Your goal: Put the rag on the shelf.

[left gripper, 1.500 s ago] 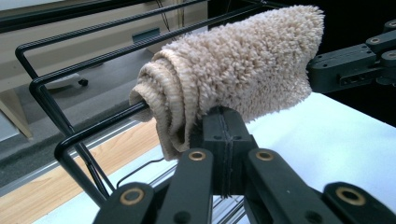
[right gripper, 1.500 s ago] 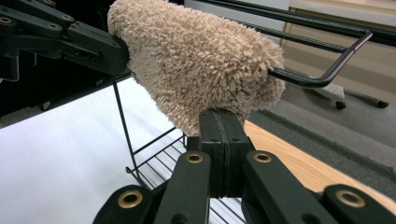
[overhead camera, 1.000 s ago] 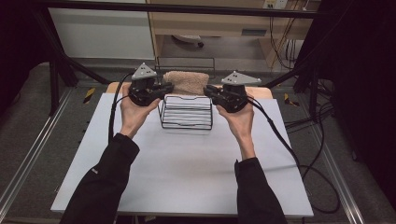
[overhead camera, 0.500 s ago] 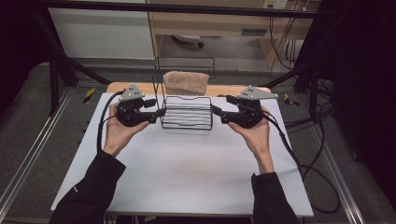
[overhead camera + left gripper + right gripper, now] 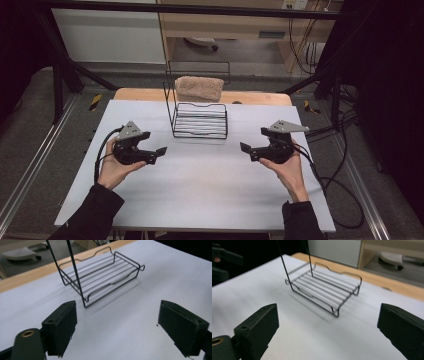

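A black wire rack (image 5: 199, 120) stands on the white table (image 5: 200, 190), close to the far edge and about midway between the left and right edges. It has a flat bottom shelf made of thin bars, and thin wire posts go up from it to a higher level. A tan towel (image 5: 199, 88) sits up on that higher level. A strip of wood (image 5: 260, 98) runs along the far edge of the table, just behind the rack.

The left gripper (image 5: 159, 152) is over the left part of the table, nearer to the person than the rack. A hand holds it from below. Its two black jaws are spread wide apart and nothing is between them. In the left gripper view, the jaws point toward the rack (image 5: 100, 277), and bare table lies between them and it.

The right gripper (image 5: 246, 150) is over the right part of the table, also held in a hand. Its jaws are spread wide too, with nothing in them. In the right gripper view, the rack (image 5: 324, 288) sits ahead of the jaws and apart from them.

Both grippers are well apart from each other, one on each side, and neither one touches the rack. A black cable (image 5: 100, 155) loops from the left gripper over the table.
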